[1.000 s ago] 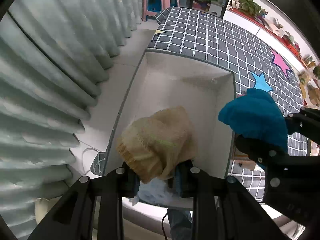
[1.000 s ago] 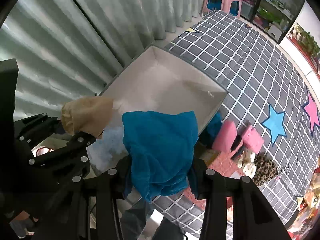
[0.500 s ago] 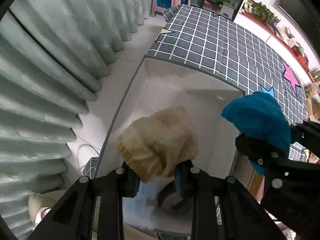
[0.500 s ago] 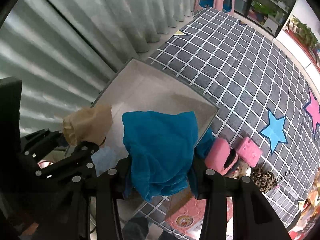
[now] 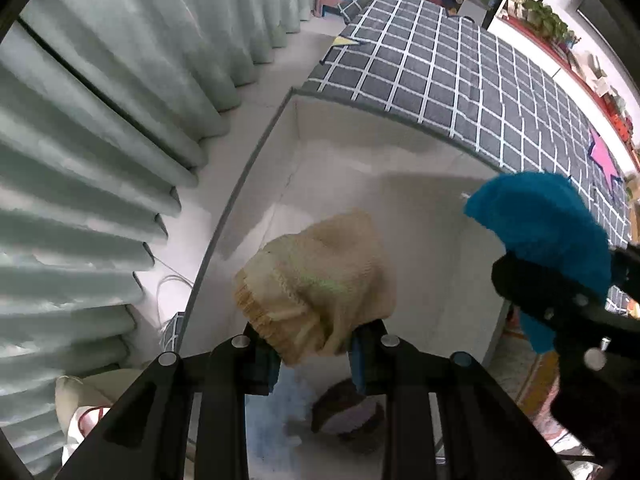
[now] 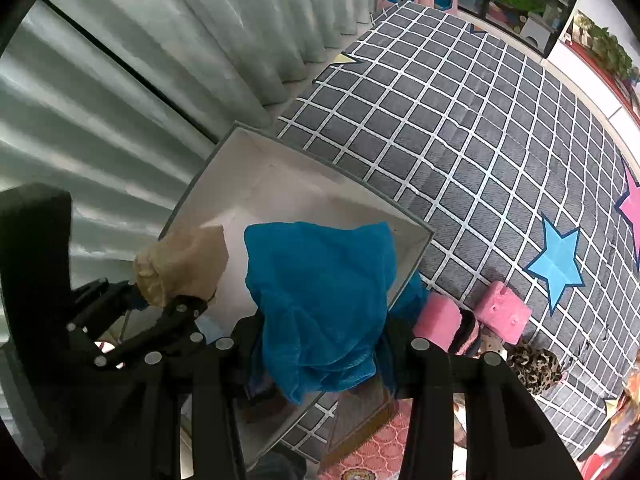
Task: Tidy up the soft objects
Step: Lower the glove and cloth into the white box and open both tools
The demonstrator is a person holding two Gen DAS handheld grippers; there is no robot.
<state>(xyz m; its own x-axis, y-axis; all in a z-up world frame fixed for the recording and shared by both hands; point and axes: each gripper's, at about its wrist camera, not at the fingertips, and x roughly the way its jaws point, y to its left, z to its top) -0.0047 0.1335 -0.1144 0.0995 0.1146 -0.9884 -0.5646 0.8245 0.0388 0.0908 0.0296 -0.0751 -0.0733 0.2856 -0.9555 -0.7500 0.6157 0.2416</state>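
Observation:
My left gripper [image 5: 312,346] is shut on a beige knitted item [image 5: 320,280] and holds it above the white open box [image 5: 400,152]. It also shows in the right wrist view [image 6: 180,264]. My right gripper [image 6: 320,344] is shut on a blue soft cloth [image 6: 320,300], held over the box's right side [image 6: 416,248]. The blue cloth also shows at the right of the left wrist view [image 5: 544,232]. A dark and pale soft item [image 5: 348,420] lies in the box's near end.
The box sits at the edge of a grey checked mat [image 6: 460,120] with star shapes. Pale curtains [image 5: 100,140] hang to the left. Pink soft blocks [image 6: 504,312] and a leopard-print item [image 6: 536,368] lie on the mat right of the box.
Both grippers, each with its item, have moved forward over the box. The box looks larger and closer in the left wrist view.

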